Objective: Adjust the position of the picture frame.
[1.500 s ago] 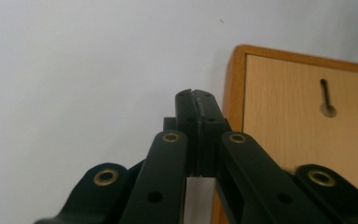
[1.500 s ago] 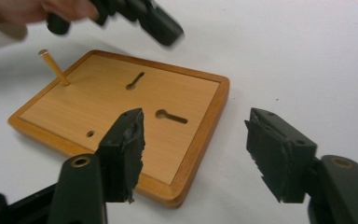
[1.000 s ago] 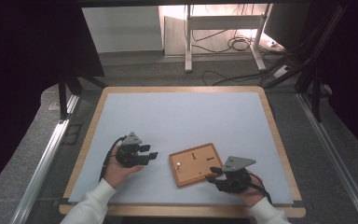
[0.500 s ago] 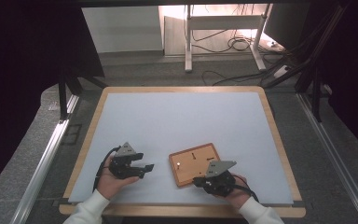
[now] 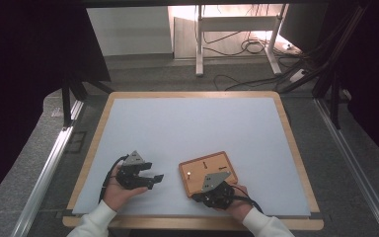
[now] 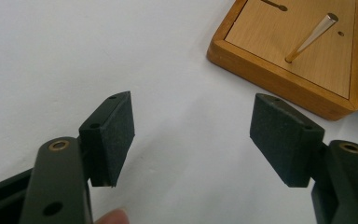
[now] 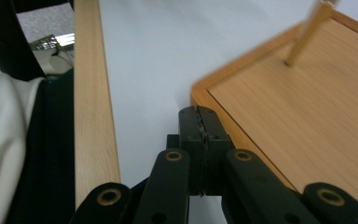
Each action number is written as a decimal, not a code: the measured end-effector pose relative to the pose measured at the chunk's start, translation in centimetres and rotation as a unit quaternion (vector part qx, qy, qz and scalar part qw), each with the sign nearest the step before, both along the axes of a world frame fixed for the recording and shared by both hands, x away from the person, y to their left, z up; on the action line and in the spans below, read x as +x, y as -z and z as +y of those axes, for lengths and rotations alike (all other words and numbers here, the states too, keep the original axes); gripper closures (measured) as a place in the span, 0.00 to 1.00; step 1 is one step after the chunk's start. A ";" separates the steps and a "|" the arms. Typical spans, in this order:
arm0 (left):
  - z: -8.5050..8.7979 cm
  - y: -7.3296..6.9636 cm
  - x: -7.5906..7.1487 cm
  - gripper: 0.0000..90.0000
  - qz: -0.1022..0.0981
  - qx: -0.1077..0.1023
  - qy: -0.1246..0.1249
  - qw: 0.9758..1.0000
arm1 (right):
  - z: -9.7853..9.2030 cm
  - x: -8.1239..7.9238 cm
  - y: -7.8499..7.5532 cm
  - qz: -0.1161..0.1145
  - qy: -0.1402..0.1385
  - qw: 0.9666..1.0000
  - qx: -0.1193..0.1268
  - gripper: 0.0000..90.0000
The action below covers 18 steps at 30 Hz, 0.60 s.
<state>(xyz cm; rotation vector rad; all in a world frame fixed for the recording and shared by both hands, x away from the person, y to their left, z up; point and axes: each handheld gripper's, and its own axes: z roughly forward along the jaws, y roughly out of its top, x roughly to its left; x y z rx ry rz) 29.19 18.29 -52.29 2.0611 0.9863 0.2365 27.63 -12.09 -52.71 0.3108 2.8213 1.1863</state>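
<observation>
Two claws: left claw (image 6: 191,135) wide, empty; right claw (image 7: 199,126) closed beside wooden board (image 7: 307,107) edge.

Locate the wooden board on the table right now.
In the high view, the wooden board lies near the table's front edge, right of centre, just ahead of the right gripper.

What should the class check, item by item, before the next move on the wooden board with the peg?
1. Left gripper open with nothing between its pads: ok.
2. Right gripper shut, pads together with nothing between them: ok. It would need to open before it could grasp.
3. Wooden board lying flat on the white mat: ok.
4. Peg standing in its hole in the board: ok, though it looks tilted from this angle.
5. Right gripper touching the board's near edge: cannot tell.
6. Bare mat between the left gripper and the board: ok.
</observation>
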 end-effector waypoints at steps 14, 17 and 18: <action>0.4 0.2 0.2 0.33 0.004 -0.001 -0.007 1.000 | 3.4 2.1 0.3 -0.033 0.038 0.999 0.000 1.00; 0.6 0.2 0.3 0.33 0.003 -0.001 -0.007 1.000 | 4.2 3.0 0.4 -0.036 0.062 0.997 0.000 1.00; 0.6 0.2 0.3 0.33 0.003 -0.001 -0.007 1.000 | 4.2 3.0 0.4 -0.036 0.062 0.997 0.000 1.00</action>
